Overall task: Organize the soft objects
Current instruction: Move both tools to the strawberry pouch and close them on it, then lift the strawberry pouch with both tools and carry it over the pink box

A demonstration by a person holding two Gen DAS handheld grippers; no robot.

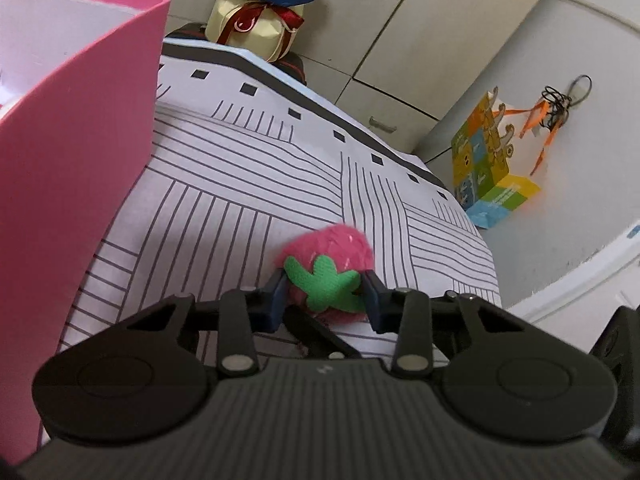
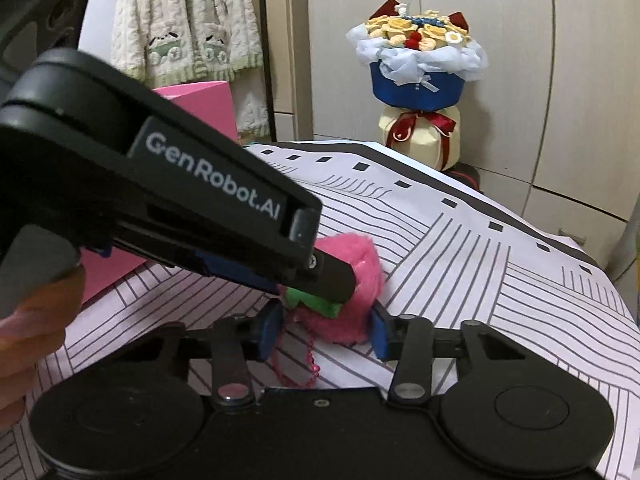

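Note:
A pink plush strawberry [image 1: 332, 248] with a green felt leaf lies on the striped table cover [image 1: 240, 184]. My left gripper [image 1: 325, 300] has its blue pads on both sides of the strawberry and is shut on it. In the right wrist view the strawberry [image 2: 356, 280] sits between my right gripper's [image 2: 326, 330] blue fingers [image 2: 269, 330], which press its lower sides. The left gripper's black body [image 2: 180, 200] crosses over it from the left. A pink bead cord [image 2: 310, 364] hangs from the toy.
A pink open box [image 1: 72, 152] stands at the left on the table, also in the right wrist view [image 2: 208, 104]. A flower bouquet [image 2: 418, 76] stands behind the table. A colourful paper bag [image 1: 488, 160] hangs on the wall. Cabinet doors stand behind.

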